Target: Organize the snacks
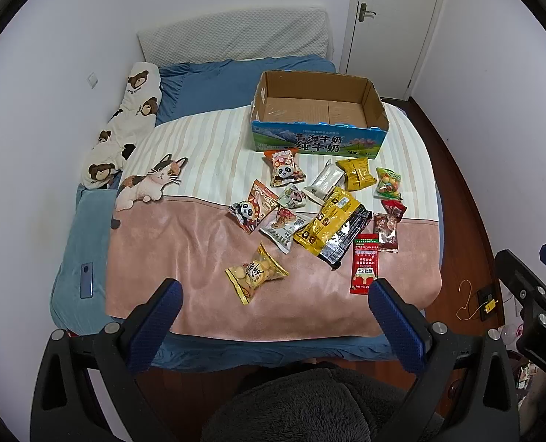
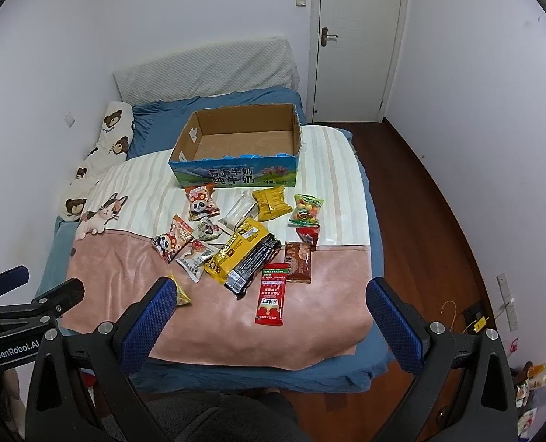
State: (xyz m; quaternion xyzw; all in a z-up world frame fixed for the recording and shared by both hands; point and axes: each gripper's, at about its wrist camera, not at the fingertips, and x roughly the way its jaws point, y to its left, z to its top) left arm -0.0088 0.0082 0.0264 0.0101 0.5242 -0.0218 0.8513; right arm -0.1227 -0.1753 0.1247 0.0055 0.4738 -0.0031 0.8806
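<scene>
Spread wide and holding nothing, the left gripper [image 1: 274, 300] and right gripper [image 2: 271, 304] hover short of the scattered foil snack packets [image 1: 328, 226], which lie loose just before the empty open cardboard milk box [image 1: 319, 110], apparently their intended container.

In the right wrist view, the yellow snack bag [image 2: 181, 294] is mostly hidden behind the right tool's left finger [image 2: 145, 326]. The left tool [image 2: 22, 291] is cut off by the frame's edge, and small print on the packets is unreadable
</scene>
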